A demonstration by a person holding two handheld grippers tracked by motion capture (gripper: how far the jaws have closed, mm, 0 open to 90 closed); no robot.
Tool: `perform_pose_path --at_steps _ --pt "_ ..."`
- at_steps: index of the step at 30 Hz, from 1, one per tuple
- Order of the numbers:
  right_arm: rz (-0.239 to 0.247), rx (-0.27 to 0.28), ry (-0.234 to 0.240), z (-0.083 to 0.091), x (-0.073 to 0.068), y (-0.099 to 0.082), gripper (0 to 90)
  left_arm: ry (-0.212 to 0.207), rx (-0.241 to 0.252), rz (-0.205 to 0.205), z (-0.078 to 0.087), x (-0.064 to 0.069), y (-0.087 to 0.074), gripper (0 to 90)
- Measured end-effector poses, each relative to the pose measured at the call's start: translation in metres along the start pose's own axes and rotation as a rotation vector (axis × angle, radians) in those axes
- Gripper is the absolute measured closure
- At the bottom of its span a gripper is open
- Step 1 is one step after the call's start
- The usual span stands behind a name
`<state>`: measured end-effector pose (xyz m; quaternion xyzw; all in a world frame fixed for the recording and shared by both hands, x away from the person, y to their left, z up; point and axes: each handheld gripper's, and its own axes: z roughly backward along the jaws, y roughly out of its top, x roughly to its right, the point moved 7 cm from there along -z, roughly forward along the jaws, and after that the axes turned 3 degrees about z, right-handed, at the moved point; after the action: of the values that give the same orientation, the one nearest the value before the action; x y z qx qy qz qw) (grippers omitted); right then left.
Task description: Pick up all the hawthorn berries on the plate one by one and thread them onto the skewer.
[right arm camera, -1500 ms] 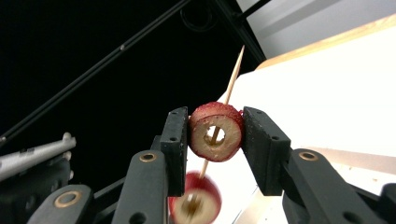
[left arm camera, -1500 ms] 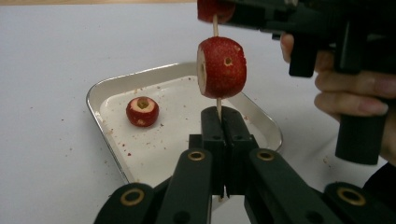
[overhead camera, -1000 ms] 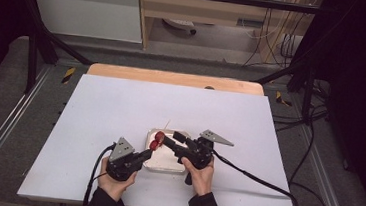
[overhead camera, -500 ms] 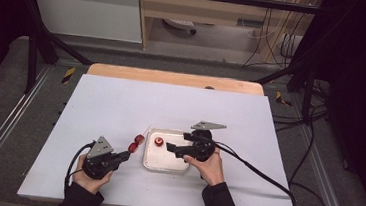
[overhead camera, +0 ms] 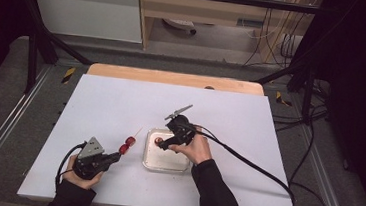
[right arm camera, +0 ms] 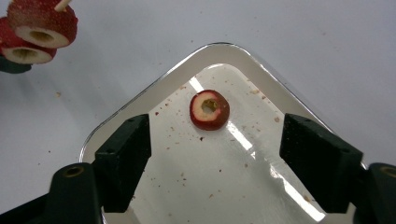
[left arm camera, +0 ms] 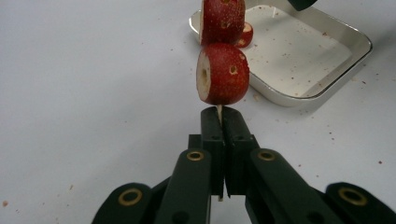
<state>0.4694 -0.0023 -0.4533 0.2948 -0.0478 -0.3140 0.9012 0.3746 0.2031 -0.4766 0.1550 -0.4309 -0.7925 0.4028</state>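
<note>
While two hands work at a white table: one fruit piece waits to be skewered.

High view: left gripper clamps a thin wooden skewer carrying two red hollowed fruit pieces, its long axis aimed toward one o'clock. Right gripper hovers over the shallow metal tray, at three o'clock from the skewer.

Left gripper view: jaws pinched tight on the skewer's butt; fruit threaded at twelve o'clock, tray beyond at one o'clock.

Right gripper view: jaws, just narrowing, stand wide with nothing between the pads; a lone red cored fruit ring lies in the tray at twelve o'clock, hole upward. Right hand is nearer it.
</note>
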Motion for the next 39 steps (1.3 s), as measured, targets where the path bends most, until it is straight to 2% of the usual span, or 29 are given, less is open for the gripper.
perform_pose_path --at_steps 6,9,13,18,25,29,38,39 --pt "0.053 -0.095 0.001 -0.019 0.0 0.014 38.2 0.006 -0.008 0.007 -0.001 -0.005 -0.002 88.1" --pt "0.052 -0.119 0.024 -0.026 -0.001 0.019 43.0 0.007 -0.007 0.011 -0.001 -0.006 -0.002 88.1" --pt "0.057 -0.176 0.022 -0.035 0.002 0.017 49.4 0.005 -0.006 0.011 -0.001 -0.005 -0.002 88.1" --pt "0.055 -0.202 0.031 -0.04 0.005 0.015 56.7 0.005 -0.005 0.008 -0.001 -0.005 -0.001 88.1" --pt "0.039 -0.218 0.059 -0.042 0.005 0.014 61.4 0.003 -0.008 0.003 -0.002 -0.004 -0.001 88.1" --pt "0.03 -0.223 0.054 -0.039 0.005 0.015 61.8 0.001 -0.007 0.001 -0.002 -0.003 -0.001 88.1" --pt "0.008 -0.145 0.052 -0.012 -0.002 0.019 62.0 -0.001 0.003 -0.013 -0.001 0.002 0.001 88.1" --pt "-0.011 -0.136 0.056 -0.008 -0.004 0.019 62.0 -0.001 0.004 -0.016 -0.001 0.003 0.001 88.1"
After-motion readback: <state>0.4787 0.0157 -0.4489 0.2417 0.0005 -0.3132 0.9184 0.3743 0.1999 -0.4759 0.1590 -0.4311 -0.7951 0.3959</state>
